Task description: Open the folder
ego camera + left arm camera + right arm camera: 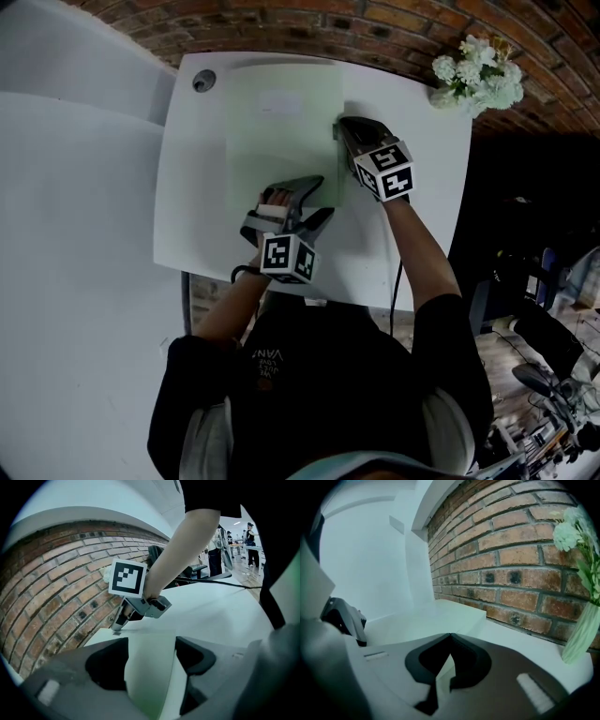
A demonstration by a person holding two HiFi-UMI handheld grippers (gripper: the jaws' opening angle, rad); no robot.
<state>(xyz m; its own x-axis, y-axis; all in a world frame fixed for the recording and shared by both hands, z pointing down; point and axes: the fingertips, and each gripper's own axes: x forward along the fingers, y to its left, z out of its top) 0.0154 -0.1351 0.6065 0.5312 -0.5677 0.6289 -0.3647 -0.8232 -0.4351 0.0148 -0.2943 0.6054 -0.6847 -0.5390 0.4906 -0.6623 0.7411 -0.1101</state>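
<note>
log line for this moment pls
folder: lying on table | left tool: open, cover between jaws | right tool: shut on folder's right edge

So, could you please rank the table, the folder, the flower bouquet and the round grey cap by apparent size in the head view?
Largest to smallest:
1. white table
2. pale green folder
3. white flower bouquet
4. round grey cap
No two look alike in size.
</note>
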